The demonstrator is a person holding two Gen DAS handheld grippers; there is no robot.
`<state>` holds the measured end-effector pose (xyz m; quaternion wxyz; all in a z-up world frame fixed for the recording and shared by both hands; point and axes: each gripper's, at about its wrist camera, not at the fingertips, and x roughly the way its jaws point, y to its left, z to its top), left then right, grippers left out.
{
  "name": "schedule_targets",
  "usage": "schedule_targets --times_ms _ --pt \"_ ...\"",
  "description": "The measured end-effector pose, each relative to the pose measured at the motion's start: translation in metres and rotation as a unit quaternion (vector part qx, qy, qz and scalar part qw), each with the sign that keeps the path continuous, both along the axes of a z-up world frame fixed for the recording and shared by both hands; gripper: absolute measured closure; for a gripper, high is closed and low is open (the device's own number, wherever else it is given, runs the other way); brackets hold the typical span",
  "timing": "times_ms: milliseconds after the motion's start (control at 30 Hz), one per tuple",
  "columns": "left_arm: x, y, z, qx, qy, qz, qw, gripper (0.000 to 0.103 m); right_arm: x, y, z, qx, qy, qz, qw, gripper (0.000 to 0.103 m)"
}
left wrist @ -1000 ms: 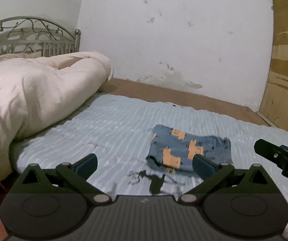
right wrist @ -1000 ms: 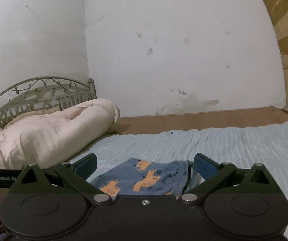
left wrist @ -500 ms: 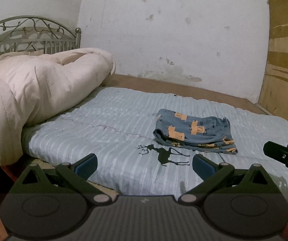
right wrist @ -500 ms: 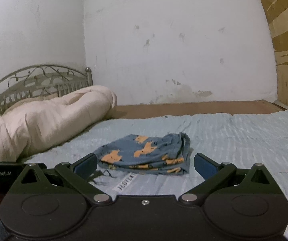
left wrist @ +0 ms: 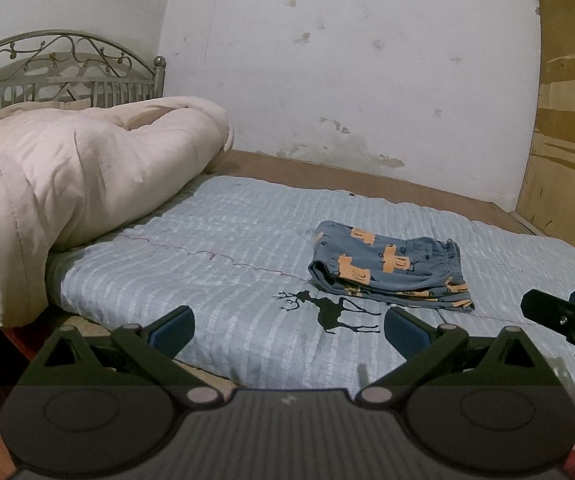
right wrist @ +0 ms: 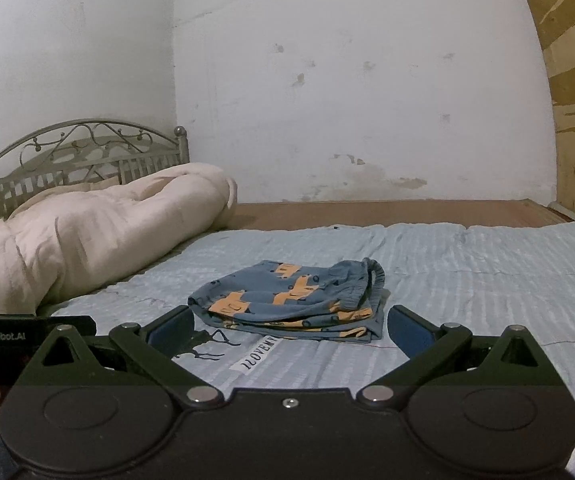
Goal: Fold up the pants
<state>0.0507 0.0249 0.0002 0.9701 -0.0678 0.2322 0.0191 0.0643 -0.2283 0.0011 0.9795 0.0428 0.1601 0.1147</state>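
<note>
The blue pants with orange patches (left wrist: 389, 266) lie folded in a compact stack on the light blue bedspread (left wrist: 223, 264); they also show in the right wrist view (right wrist: 295, 300). My left gripper (left wrist: 287, 326) is open and empty, held back near the bed's front edge, well short of the pants. My right gripper (right wrist: 287, 326) is open and empty, just in front of the pants and apart from them. Its body shows at the right edge of the left wrist view (left wrist: 567, 320).
A rolled cream duvet (left wrist: 75, 184) fills the left part of the bed before a metal headboard (left wrist: 67, 68). A brown bed board (right wrist: 387, 212) runs along the white wall. A wooden panel (left wrist: 571, 120) stands at right. A black deer print (left wrist: 327, 310) marks the bedspread.
Both grippers have pulled back from the folded pants, which now look smaller and farther away. Both grippers stay open and the pants have not moved.
</note>
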Motion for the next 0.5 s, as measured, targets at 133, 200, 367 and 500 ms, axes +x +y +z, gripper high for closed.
schedule_targets --times_ms 133,200,367,500 --pt "-0.0004 -0.0003 -0.0002 0.001 0.001 -0.001 1.0000 0.001 0.0011 -0.0028 -0.0007 0.001 0.002 0.001 1.000 0.001" --pt "-0.0001 -0.0007 -0.0003 0.002 0.002 -0.002 1.0000 0.001 0.0011 -0.0026 -0.0006 0.001 0.002 0.001 1.000 0.001" --pt "0.0008 -0.0020 -0.0010 0.004 0.004 -0.003 1.0000 0.001 0.0014 -0.0021 -0.0011 0.002 0.002 0.001 1.000 0.001" --pt "0.0012 -0.0024 -0.0013 0.005 0.005 -0.003 1.0000 0.001 0.0013 -0.0023 -0.0017 0.003 0.003 0.002 1.000 0.001"
